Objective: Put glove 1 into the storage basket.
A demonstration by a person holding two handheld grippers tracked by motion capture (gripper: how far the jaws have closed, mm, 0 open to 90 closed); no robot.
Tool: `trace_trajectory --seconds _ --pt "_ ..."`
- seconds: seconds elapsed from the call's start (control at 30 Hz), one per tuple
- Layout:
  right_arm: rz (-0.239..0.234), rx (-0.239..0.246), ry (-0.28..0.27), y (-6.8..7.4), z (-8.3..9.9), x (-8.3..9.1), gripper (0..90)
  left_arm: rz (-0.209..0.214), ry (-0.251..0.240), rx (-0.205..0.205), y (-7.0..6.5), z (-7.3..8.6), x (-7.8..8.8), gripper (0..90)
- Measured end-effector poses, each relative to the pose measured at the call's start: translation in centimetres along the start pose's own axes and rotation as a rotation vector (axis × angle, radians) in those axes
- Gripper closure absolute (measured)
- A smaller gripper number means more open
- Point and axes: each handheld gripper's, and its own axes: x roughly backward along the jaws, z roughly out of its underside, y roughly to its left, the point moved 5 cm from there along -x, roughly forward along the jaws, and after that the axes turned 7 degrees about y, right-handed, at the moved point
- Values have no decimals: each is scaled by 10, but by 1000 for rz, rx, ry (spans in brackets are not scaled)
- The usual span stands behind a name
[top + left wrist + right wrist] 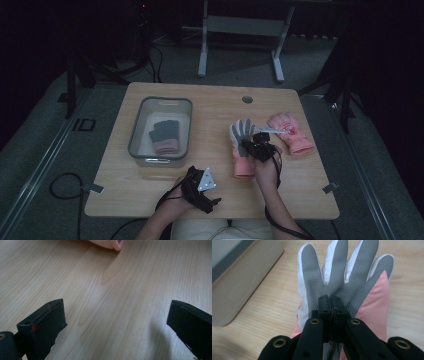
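Right gripper [331, 302] over palm of grey-and-pink glove [342, 275], jaws pressed together, tips at grey textured palm; whether fabric is pinched between them, cannot tell. Glove lies palm up on wooden table [210, 107], right of centre, fingers pointing far, pink cuff toward near edge. Second pink glove [291, 131] just right of it. Left gripper [202, 187] near table's near edge, left of centre, jaws wide apart over bare wood. Grey bin [161, 131] at left holds another glove [165, 136].
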Motion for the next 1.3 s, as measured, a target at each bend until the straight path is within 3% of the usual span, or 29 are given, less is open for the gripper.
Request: trace_trajectory --seconds 0.03,0.13,0.33,0.43,0.6,0.73,0.87,1.1,1.3 --pt "-2 -8 20 1 1 -9 880 2 -5 4 0 0 0 15" --pt "-4 -22 26 2 2 -16 880 2 -1 1 0 0 0 15" --pt "1 -32 91 5 7 -40 841 6 0 -1 -1 0 0 15" --pt "5 -35 90 5 8 -43 811 9 -3 -1 -1 0 0 15" --pt "-16 -38 36 8 -1 -25 726 8 1 -4 0 1 -1 15" --pt "-35 3 -37 4 -15 3 717 12 -1 1 0 1 0 15" --pt "9 101 -94 -23 -28 30 704 13 -4 2 -1 1 0 15" --pt "113 230 -128 -97 -42 58 695 24 -15 14 0 1 0 15" --pt "188 264 -73 -158 -46 62 677 18 -2 5 -1 2 -1 15"
